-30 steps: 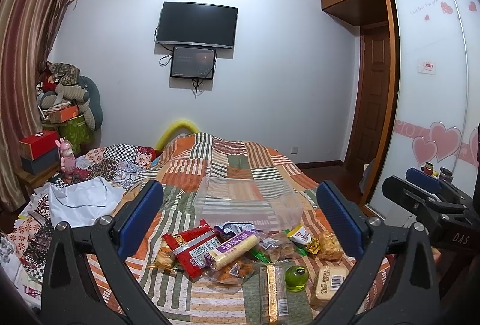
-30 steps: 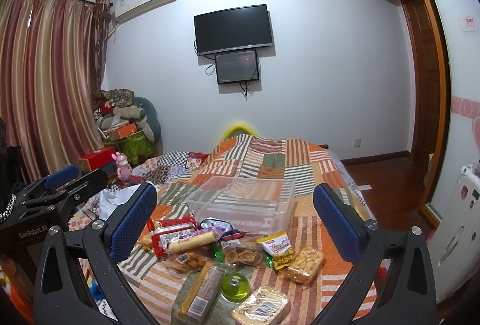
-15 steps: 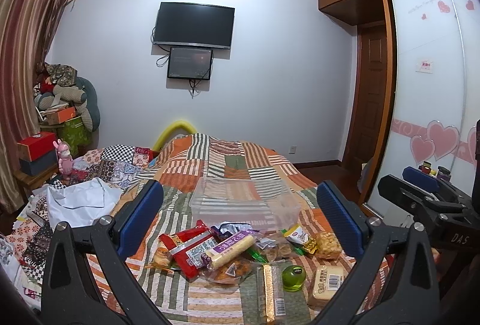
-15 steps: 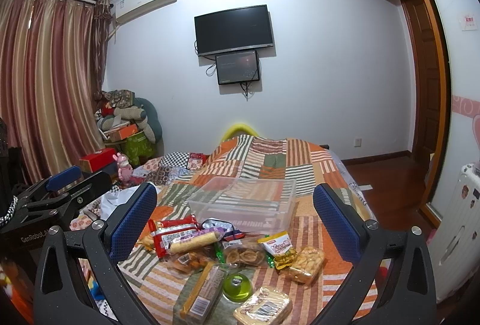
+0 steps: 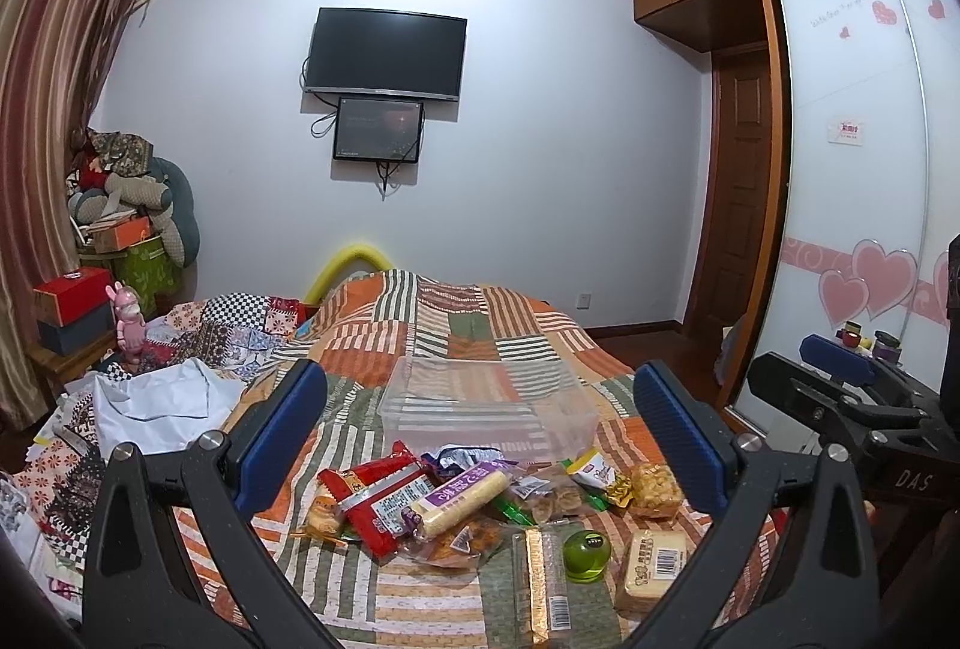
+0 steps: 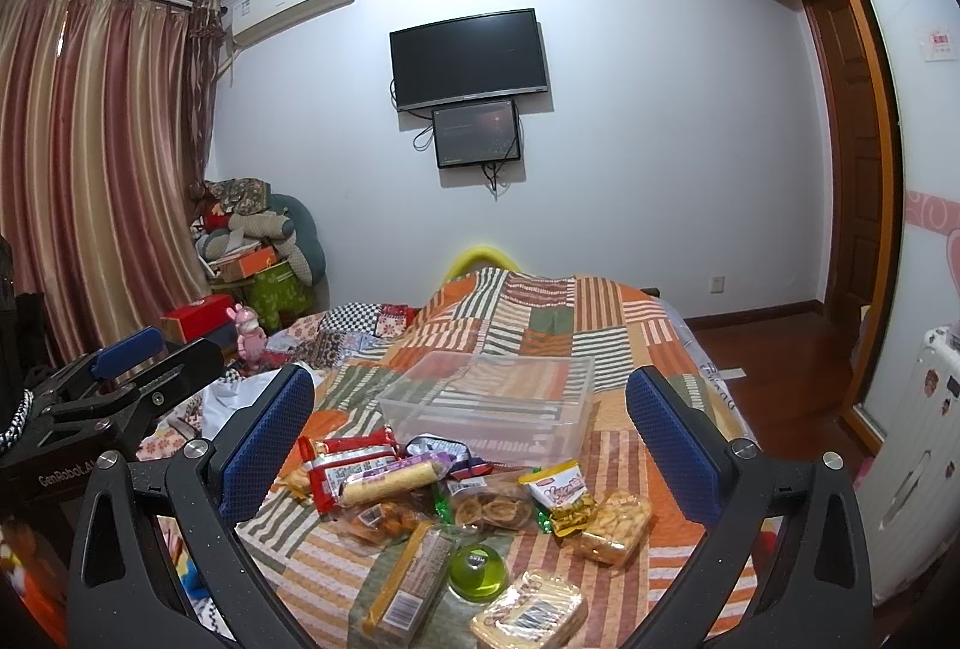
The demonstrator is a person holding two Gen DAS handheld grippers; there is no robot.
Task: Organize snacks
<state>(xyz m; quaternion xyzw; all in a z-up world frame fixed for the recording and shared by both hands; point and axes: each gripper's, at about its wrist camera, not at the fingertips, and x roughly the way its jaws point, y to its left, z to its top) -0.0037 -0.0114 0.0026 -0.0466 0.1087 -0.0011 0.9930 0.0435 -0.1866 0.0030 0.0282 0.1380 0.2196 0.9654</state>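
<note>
Several wrapped snacks lie in a heap on a striped patchwork bedspread (image 5: 456,331): red packets (image 5: 378,493), a purple-labelled roll (image 5: 459,493), a long biscuit pack (image 5: 540,583), a green jelly cup (image 5: 587,556) and a pale cake pack (image 5: 654,559). Behind them stands an empty clear plastic bin (image 5: 489,409) (image 6: 498,403). My left gripper (image 5: 480,433) hangs open above the heap, holding nothing. My right gripper (image 6: 468,427) is open too, over the same heap (image 6: 468,517). Each gripper shows at the edge of the other's view.
White cloth (image 5: 162,403) and patterned fabrics lie on the bed's left side. Boxes and cushions (image 5: 120,235) pile up in the far left corner by the curtain (image 6: 90,169). A wardrobe (image 5: 870,169) and door stand to the right, with wooden floor (image 6: 768,349) beside the bed.
Both views have shifted only slightly; the snack heap sits a touch higher in the frames. Both grippers stay open and the snacks have not moved.
</note>
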